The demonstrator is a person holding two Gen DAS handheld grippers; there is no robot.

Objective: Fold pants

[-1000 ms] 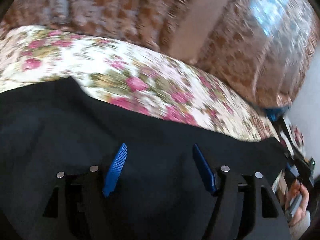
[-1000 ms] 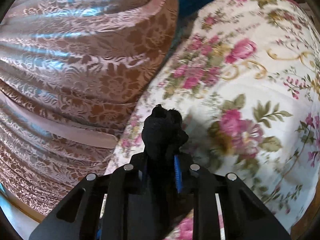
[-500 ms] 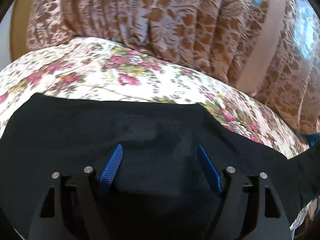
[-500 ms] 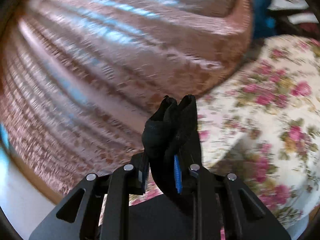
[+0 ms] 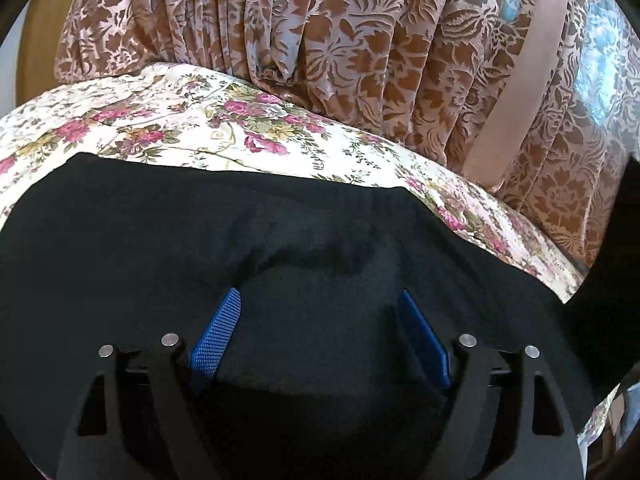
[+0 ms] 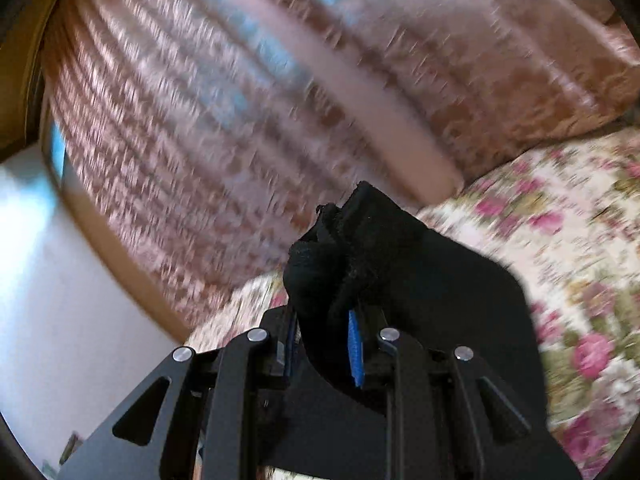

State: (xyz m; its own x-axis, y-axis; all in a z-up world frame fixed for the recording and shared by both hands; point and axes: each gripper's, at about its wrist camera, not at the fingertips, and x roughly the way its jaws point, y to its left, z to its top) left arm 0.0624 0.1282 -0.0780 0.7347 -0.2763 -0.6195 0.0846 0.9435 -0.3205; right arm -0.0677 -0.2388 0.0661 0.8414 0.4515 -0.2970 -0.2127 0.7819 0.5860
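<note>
Black pants (image 5: 320, 248) lie spread on the flowered bedspread (image 5: 192, 128), with the brown patterned curtain (image 5: 360, 40) hanging behind the bed.

Left gripper (image 5: 320, 320): jaws stand wide, and they have just been opening further over the past second. The blue pads (image 5: 218, 332) sit on either side of a low swell of cloth but do not press on it, so nothing is held. A second ago this view showed the pants edge running at a slant with more bedspread to the right; now the edge lies almost straight across and the gripper faces the curtain squarely.

Right gripper (image 6: 326, 344): jaws nearly closed, clamped on a bunched end of the pants. The bunch pokes out above the fingertips, and cloth trails from it down and to the right over the bedspread. A second ago that bunch hung low against the flowers; now it stands against the curtain, and the background is smeared by motion.

Reading: the right hand looks to be carrying one end over for a fold, while the left has let go of its part. Fold not yet laid down.
</note>
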